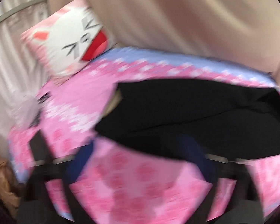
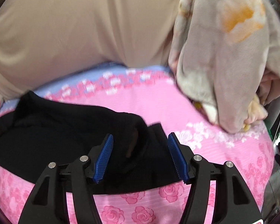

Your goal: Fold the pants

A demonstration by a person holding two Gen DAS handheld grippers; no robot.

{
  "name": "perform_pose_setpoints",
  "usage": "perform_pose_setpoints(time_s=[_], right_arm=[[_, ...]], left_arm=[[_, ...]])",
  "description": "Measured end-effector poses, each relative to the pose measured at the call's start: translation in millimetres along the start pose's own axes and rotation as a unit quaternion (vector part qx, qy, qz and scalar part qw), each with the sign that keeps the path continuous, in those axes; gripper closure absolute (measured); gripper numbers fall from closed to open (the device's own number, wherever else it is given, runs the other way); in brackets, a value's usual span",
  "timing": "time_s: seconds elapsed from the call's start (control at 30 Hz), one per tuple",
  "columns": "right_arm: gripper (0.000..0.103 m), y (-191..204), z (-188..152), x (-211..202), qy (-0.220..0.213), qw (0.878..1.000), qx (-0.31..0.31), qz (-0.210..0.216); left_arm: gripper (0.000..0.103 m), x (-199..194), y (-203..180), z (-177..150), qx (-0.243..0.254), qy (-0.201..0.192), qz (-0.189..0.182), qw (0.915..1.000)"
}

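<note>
Right hand-held gripper (image 2: 140, 141) open over pants (image 2: 56, 130)

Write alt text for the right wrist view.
The right hand-held gripper hovers open, blue ribbed pads apart, over folded black pants on a pink rose-print bedsheet. A beige fleece blanket is heaped at right.

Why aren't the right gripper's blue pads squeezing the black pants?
Apart. In the right wrist view, the right gripper stands open, black pants visible beyond the gap, neither pad pressing fabric.
</note>
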State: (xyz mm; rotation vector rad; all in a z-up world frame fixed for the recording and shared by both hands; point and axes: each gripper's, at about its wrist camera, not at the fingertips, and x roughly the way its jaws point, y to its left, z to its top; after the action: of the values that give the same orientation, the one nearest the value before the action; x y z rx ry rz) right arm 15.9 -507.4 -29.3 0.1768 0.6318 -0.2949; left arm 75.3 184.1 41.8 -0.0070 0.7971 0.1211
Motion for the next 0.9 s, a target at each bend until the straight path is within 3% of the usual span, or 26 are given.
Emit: perform_pose_setpoints(time_s=[0.13, 0.27, 0.4, 0.43, 0.53, 0.6, 0.63, 0.67, 0.73, 0.8, 0.9], right_arm=[[0.043, -2, -4, -15, -0.006, 1.000, 0.008, -0.006], [0.043, 0, -18, -29, -0.009, 1.000, 0.028, -0.006], [0.043, 15, -31, -41, -0.019, 0.999, 0.044, 0.012], [0.043, 20, -31, -41, -0.018, 0.999, 0.044, 0.016], [0.042, 41, -28, -40, -0.016, 0.999, 0.040, 0.032], [0.042, 55, -24, -41, -0.018, 0.999, 0.033, 0.040], [0.042, 61, -21, -40, -0.018, 0.998, 0.029, 0.043], [0.040, 69, -18, -38, -0.016, 0.999, 0.025, 0.046], [0.036, 78, -14, -34, -0.014, 0.999, 0.021, 0.048], [0.036, 89, -12, -30, -0.011, 0.999, 0.012, 0.048], [0.036, 98, -11, -26, -0.004, 0.999, -0.001, 0.048]], left_arm=[[0.005, 23, -32, 9, -0.020, 0.011, -0.046, 0.9987], [0.005, 67, -20, 9, -0.099, 0.061, -0.077, 0.9902], [0.006, 104, 6, -1, -0.199, 0.096, -0.103, 0.9697], [0.007, 115, 13, -2, -0.231, 0.103, -0.111, 0.9612], [0.007, 143, 24, -2, -0.285, 0.121, -0.152, 0.9385], [0.010, 163, 27, 0, -0.308, 0.133, -0.156, 0.9289], [0.019, 163, 26, 5, -0.304, 0.119, -0.150, 0.9332], [0.053, 163, 24, 11, -0.293, 0.111, -0.146, 0.9384], [0.093, 168, 22, 23, -0.267, 0.113, -0.132, 0.9480], [0.094, 163, 25, 28, -0.259, 0.109, -0.153, 0.9475], [0.094, 117, 41, 32, -0.223, 0.076, -0.159, 0.9586]])
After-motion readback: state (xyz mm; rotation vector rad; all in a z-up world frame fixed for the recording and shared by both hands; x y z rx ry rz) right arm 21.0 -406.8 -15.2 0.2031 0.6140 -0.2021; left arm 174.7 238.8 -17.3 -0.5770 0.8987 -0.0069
